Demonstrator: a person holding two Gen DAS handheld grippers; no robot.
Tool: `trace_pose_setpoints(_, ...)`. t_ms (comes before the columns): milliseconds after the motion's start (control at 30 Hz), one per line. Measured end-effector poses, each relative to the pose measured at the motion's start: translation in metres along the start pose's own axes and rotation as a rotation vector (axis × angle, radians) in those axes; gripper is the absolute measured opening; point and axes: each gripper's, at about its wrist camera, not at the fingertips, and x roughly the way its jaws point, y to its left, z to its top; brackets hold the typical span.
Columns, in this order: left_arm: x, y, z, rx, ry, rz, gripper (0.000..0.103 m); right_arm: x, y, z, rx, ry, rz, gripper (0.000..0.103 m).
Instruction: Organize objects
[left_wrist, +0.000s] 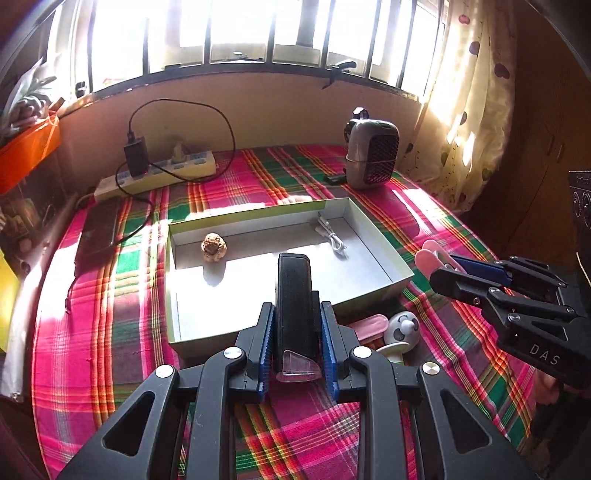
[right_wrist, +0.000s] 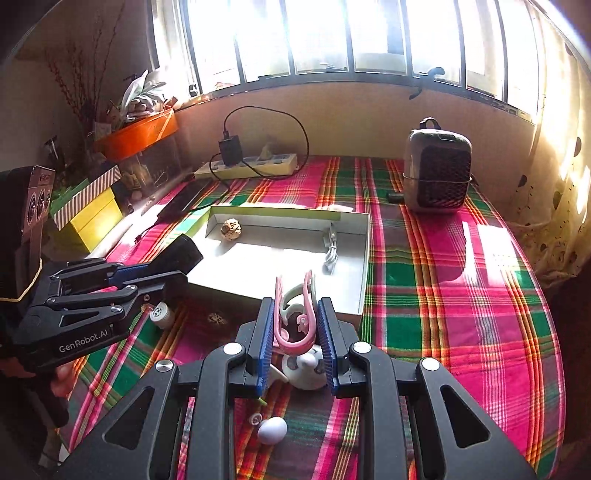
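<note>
**Both grippers loaded, just short of the box**

The left gripper (left_wrist: 297, 328) is clamped on a black case (left_wrist: 294, 295), which stands up between its blue pads. The right gripper (right_wrist: 297, 332) is clamped on a pink clip (right_wrist: 295, 317), squeezed narrow between the pads. Ahead of both lies an open box (left_wrist: 369, 291) on a plaid cloth (left_wrist: 140, 332), already holding a brown ball (left_wrist: 213, 247) and a white cable (left_wrist: 332, 240). Below the right gripper lie a white fan (right_wrist: 308, 367) and an egg (right_wrist: 272, 430).

Risks, as judgements: the springy clip may twist or pop from the pads. The tall case, gripped low, may tip on release. The two grippers are close and could knock together over the box, or catch its near wall.
</note>
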Motion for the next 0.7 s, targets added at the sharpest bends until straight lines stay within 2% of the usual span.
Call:
trace_pose_setpoints(400, 0.032, 0.028, 0.014, -0.060, 0.039, 0.038, 0.021, 0.043, 0.004, 0.046, 0.028, 0.009, 0.020, 0.024)
trace_pose_setpoints(700, 0.061, 0.042, 0.016, -0.082, 0.078, 0.054, 0.021, 0.100, -0.003, 0.062, 0.057, 0.085, 0.004, 0.025)
